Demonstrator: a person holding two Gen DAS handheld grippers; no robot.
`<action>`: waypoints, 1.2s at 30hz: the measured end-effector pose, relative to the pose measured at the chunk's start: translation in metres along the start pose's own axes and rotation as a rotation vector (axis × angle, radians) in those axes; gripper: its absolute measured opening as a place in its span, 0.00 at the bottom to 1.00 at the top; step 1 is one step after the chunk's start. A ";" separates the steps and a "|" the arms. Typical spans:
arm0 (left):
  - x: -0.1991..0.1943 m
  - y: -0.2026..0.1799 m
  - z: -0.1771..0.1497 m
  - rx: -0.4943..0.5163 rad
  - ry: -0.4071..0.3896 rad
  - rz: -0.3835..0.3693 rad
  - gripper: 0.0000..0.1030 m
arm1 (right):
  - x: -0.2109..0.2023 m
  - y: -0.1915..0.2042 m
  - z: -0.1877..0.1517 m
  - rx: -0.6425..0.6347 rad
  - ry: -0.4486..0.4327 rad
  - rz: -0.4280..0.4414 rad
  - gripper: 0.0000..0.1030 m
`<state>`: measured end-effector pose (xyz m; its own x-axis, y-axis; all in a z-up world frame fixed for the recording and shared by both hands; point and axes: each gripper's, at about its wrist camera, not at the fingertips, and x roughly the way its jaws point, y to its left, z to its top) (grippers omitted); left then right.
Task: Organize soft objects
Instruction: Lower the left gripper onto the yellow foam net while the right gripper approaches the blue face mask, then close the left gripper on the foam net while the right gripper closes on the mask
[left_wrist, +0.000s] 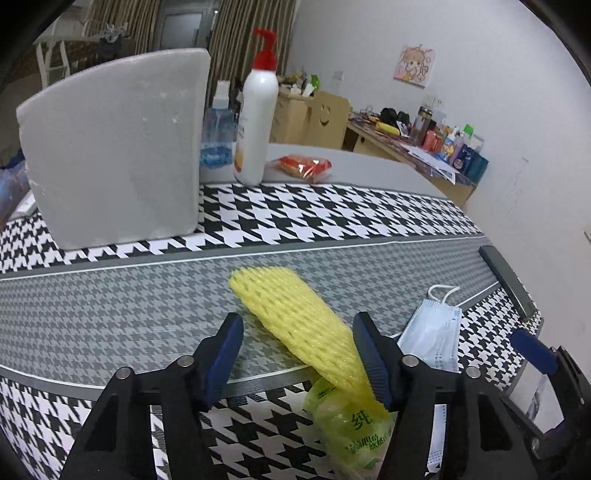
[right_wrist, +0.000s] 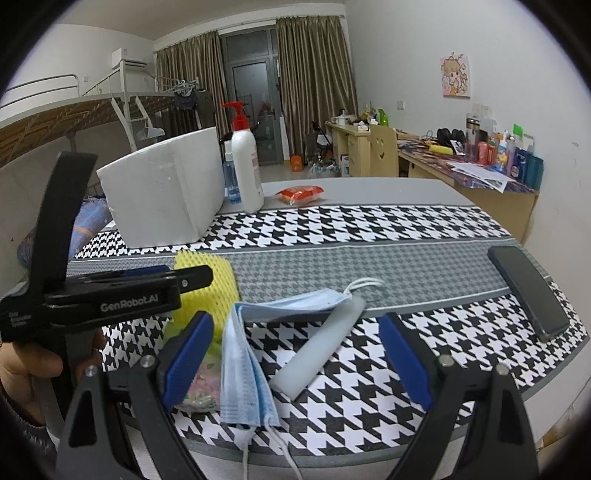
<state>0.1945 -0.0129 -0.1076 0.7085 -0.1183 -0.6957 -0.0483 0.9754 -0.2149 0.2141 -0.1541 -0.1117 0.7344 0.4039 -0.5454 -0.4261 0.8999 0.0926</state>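
Observation:
A yellow foam net sleeve (left_wrist: 295, 317) lies slanted on the houndstooth table mat, its near end resting on a green tissue pack (left_wrist: 351, 424). My left gripper (left_wrist: 299, 325) straddles the sleeve. The right pad touches its edge and a gap shows at the left pad, so the jaws stand open. In the right wrist view my right gripper (right_wrist: 295, 325) is open and low over a folded blue face mask (right_wrist: 240, 358) and a white foam tube (right_wrist: 321, 347). It touches neither. The left gripper (right_wrist: 199, 277) shows side-on there, over the yellow sleeve (right_wrist: 207, 280).
A white foam box (left_wrist: 118, 155) stands at the back left, with a white pump bottle (left_wrist: 256, 122), a blue spray bottle (left_wrist: 218, 129) and a red packet (left_wrist: 303, 166) beside it. A dark phone (right_wrist: 528, 291) lies near the mat's right edge. A hand (right_wrist: 22, 365) holds the left gripper.

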 end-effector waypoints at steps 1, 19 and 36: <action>0.001 0.000 0.000 -0.001 0.002 -0.002 0.55 | 0.000 0.000 -0.001 -0.004 0.004 0.005 0.90; -0.001 -0.008 -0.004 0.031 -0.024 -0.109 0.14 | 0.022 0.005 -0.004 0.028 0.135 0.138 0.50; -0.016 -0.002 -0.011 0.018 -0.079 -0.113 0.14 | 0.033 0.016 -0.006 0.007 0.156 0.229 0.06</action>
<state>0.1755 -0.0153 -0.1031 0.7618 -0.2137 -0.6115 0.0471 0.9598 -0.2767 0.2281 -0.1275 -0.1329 0.5291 0.5673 -0.6311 -0.5676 0.7894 0.2338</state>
